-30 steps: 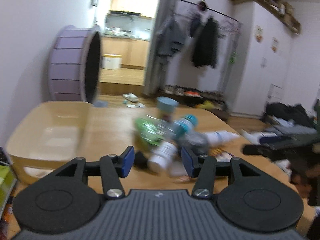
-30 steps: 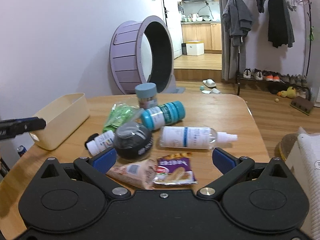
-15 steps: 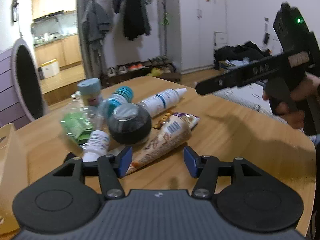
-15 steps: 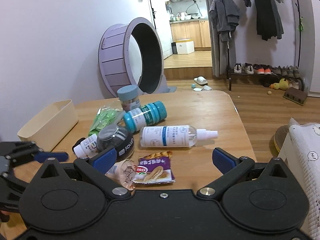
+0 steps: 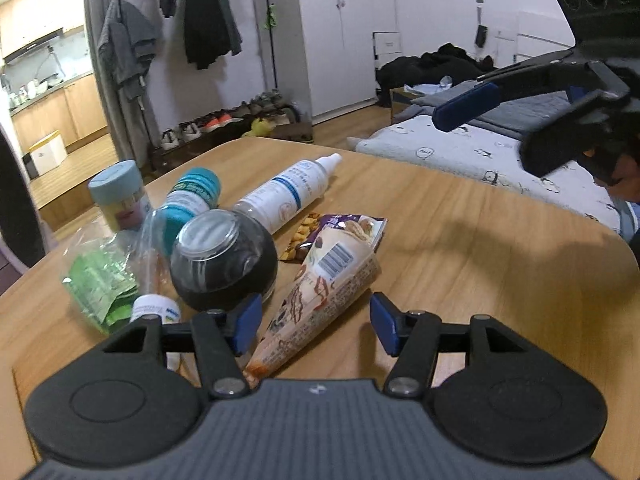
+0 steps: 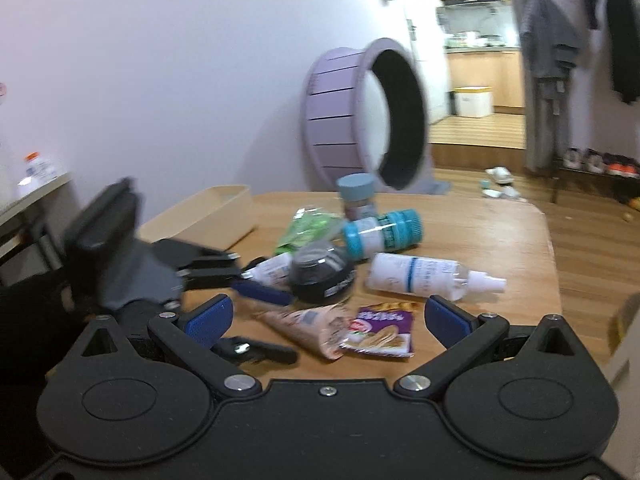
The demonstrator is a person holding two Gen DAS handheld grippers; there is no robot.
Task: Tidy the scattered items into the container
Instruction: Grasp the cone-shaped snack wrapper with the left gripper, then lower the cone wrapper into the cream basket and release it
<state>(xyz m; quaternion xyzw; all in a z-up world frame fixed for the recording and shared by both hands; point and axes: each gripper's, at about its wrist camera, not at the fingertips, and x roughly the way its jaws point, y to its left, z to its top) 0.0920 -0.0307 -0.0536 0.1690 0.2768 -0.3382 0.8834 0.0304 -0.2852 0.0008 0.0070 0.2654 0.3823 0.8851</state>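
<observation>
Between left gripper (image 5: 316, 324) pads, paper cone (image 5: 320, 300) (crinkled)

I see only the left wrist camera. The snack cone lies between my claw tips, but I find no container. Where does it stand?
Observer: In the right wrist view a beige container stands on the table, at the far left, to the left of the green packet.
Operator: Thank you. And what lies in front of the right claw?
Observer: The right claw is open, and the purple packet lies flat on the table just ahead, between the lines of its two fingers.
</observation>
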